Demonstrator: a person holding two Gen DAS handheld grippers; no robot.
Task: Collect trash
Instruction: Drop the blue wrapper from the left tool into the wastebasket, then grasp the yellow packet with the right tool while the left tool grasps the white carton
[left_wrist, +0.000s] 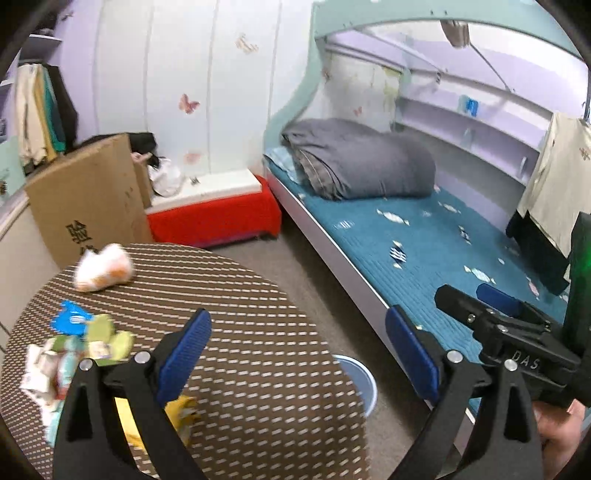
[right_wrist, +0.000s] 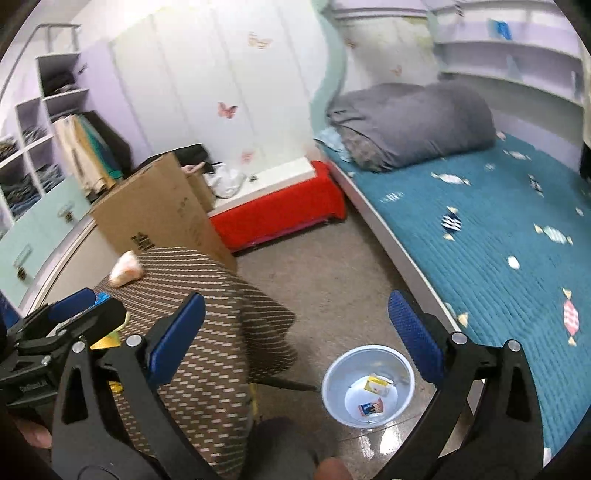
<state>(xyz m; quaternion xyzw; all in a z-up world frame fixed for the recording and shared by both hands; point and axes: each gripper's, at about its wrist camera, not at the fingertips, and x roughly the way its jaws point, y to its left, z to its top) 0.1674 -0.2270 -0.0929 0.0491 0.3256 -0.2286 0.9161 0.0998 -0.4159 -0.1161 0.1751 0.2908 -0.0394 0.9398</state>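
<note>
A pile of crumpled wrappers (left_wrist: 74, 350) in blue, green and white lies at the left of a round table with a brown striped cloth (left_wrist: 251, 332). A white-and-orange wrapper (left_wrist: 103, 271) lies farther back; it also shows in the right wrist view (right_wrist: 127, 273). A yellow wrapper (left_wrist: 177, 410) lies under my left finger. A pale blue bin (right_wrist: 367, 386) on the floor holds two small wrappers. My left gripper (left_wrist: 299, 350) is open and empty over the table's right edge. My right gripper (right_wrist: 297, 328) is open and empty above the floor near the bin.
A bed with a teal quilt (right_wrist: 498, 229) and a folded grey duvet (left_wrist: 362, 158) runs along the right. A cardboard box (left_wrist: 88, 206) and a red bench (left_wrist: 214, 218) stand behind the table. Shelves with clothes (right_wrist: 33, 155) are at the left.
</note>
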